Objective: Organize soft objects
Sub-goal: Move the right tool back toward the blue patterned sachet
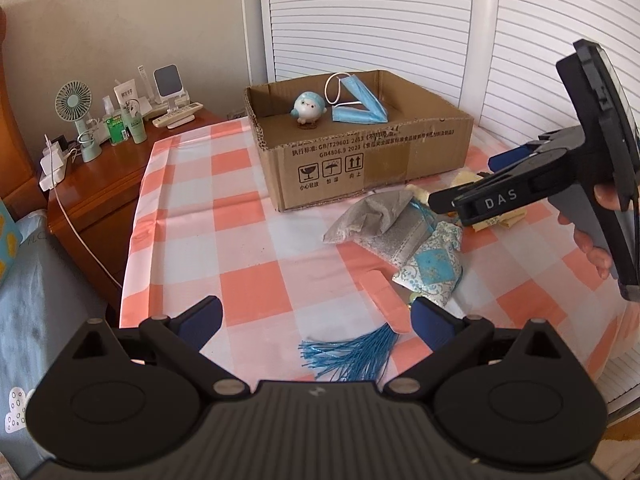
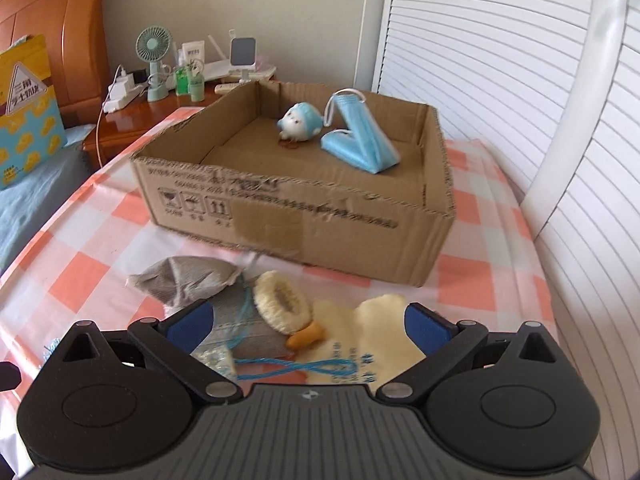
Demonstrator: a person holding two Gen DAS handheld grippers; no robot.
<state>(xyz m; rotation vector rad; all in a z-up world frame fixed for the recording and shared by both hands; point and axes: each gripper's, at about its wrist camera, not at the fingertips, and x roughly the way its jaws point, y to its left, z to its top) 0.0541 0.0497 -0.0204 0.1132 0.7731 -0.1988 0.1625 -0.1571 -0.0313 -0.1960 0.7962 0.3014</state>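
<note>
An open cardboard box (image 1: 360,160) (image 2: 296,216) stands on the checked cloth; inside lie a small blue-white plush bird (image 1: 309,107) (image 2: 300,122) and a folded blue face mask (image 1: 360,108) (image 2: 360,140). In front of the box is a pile: a grey pouch (image 1: 376,216) (image 2: 188,280), a blue patterned sachet (image 1: 430,268) with a blue tassel (image 1: 352,356), and a cream plush duck (image 2: 320,320). My left gripper (image 1: 316,320) is open and empty above the tassel. My right gripper (image 2: 308,324) (image 1: 460,188) is open, low over the duck.
A wooden nightstand (image 1: 100,184) at the left holds a green fan (image 1: 74,108), bottles, a charger and remotes. White slatted doors (image 1: 380,16) stand behind the box. A bed with blue bedding (image 2: 32,192) lies to the left.
</note>
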